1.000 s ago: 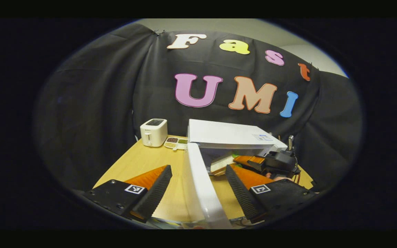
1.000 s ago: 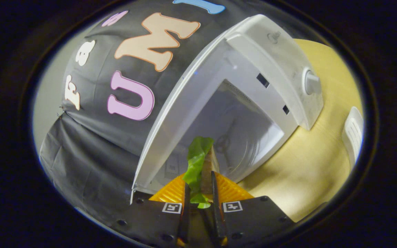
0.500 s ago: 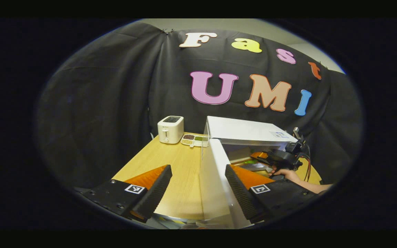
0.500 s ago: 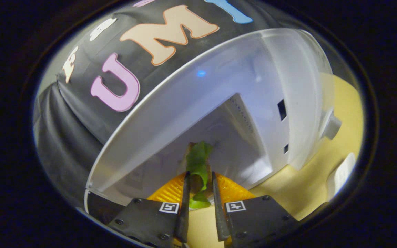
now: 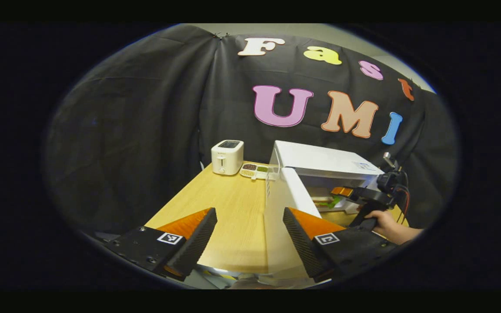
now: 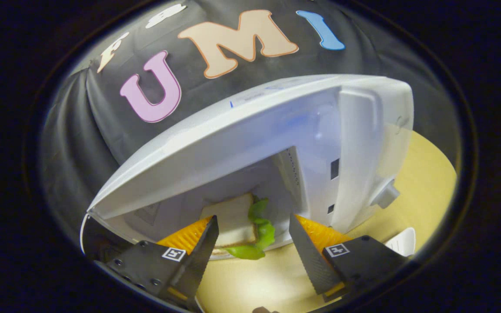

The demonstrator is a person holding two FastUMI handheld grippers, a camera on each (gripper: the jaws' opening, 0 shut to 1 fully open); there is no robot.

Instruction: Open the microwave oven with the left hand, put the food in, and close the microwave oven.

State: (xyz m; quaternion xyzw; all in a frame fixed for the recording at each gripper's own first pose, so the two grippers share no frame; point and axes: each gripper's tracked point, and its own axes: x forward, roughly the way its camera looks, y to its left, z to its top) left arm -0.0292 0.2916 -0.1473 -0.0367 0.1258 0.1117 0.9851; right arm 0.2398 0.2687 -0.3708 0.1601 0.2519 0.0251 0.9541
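White and wide open, the microwave oven is entered by the sandwich, released between the spread, empty right tongs, while the door is flanked by the parted, empty left tongs.

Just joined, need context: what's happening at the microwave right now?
The microwave stands with its door swung open. The right claw is open at the cavity mouth, and the sandwich lies inside, free of its fingers. The left claw is open too, with the door's edge between its fingers. The door is not yet closed.
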